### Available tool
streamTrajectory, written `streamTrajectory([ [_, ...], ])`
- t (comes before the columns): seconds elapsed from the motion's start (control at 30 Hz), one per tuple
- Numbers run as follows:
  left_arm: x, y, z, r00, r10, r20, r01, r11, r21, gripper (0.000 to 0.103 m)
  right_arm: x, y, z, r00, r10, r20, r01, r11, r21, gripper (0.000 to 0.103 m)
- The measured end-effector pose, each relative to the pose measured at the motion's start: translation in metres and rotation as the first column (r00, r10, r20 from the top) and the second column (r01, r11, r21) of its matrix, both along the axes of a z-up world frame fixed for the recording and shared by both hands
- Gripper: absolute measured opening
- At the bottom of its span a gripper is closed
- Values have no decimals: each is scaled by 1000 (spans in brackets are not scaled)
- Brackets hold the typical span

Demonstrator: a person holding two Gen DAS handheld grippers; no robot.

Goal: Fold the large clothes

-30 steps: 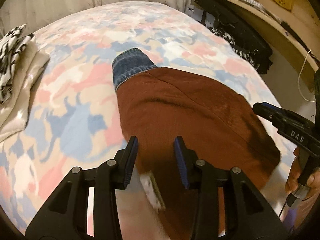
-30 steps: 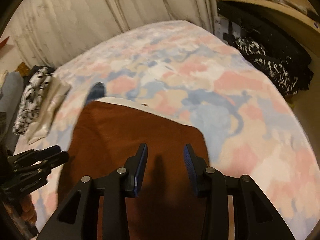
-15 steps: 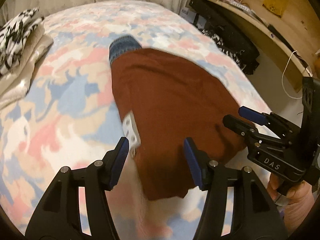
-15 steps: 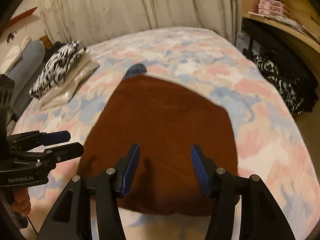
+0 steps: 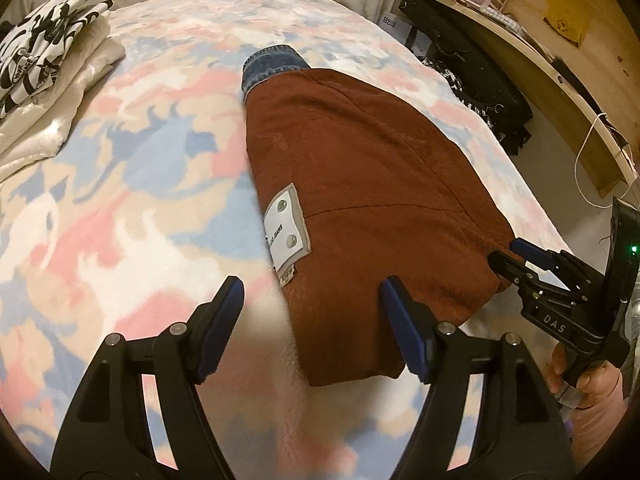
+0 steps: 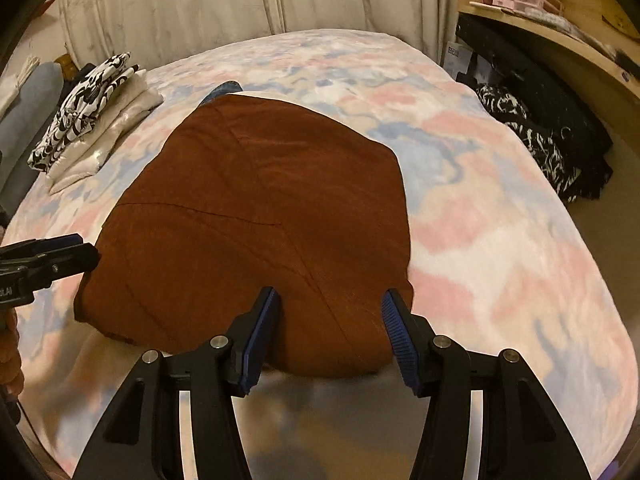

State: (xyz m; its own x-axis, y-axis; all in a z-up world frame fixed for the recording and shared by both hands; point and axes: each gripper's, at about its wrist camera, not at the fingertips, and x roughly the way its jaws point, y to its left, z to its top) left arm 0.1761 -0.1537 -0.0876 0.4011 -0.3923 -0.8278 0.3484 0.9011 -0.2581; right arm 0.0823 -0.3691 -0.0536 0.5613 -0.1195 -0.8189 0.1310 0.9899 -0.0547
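Patterned bedspread (image 6: 500, 208), folded brown garment (image 6: 260, 220) just beyond both tools

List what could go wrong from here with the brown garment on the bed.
1. The denim cuff pokes out beyond the brown garment at its far end; the next fold may leave it uneven.
2. The white label hangs at the left edge and could catch a pad of the left tool, whose jaws have just been opening with nothing gripped.
3. The right tool is open over the near edge; a shallow bite could lift only the top layer.
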Motion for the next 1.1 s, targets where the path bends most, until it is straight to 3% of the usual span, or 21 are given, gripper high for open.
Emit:
streamTrajectory([
  [0.2,0,0,2,1000,-4,-27,4,1000,-5,69,4,-5,7,1000,3,-11,-3,1000,-12,56],
  [0.37,1,-2,2,998,-32,-54,30,999,-25,69,4,-1,18,1000,6,-13,-6,1000,17,66],
  [0.43,1,-3,0,997,-46,-69,43,998,-42,69,3,-1,23,1000,8,-9,-8,1000,17,75],
  [0.53,3,-5,-2,994,-59,-94,53,996,-66,71,3,-4,29,1000,2,-3,-2,1000,26,78],
  [0.87,11,-15,-22,980,-102,-169,82,989,-120,81,15,-40,25,999,-35,-42,42,981,190,78],
  [1.0,18,-15,-32,976,-110,-189,81,985,-154,84,22,-55,11,997,-41,-62,57,959,277,78],
  [1.1,26,-15,-42,971,-106,-212,68,981,-181,91,33,-72,-5,995,-50,-90,80,927,367,79],
])
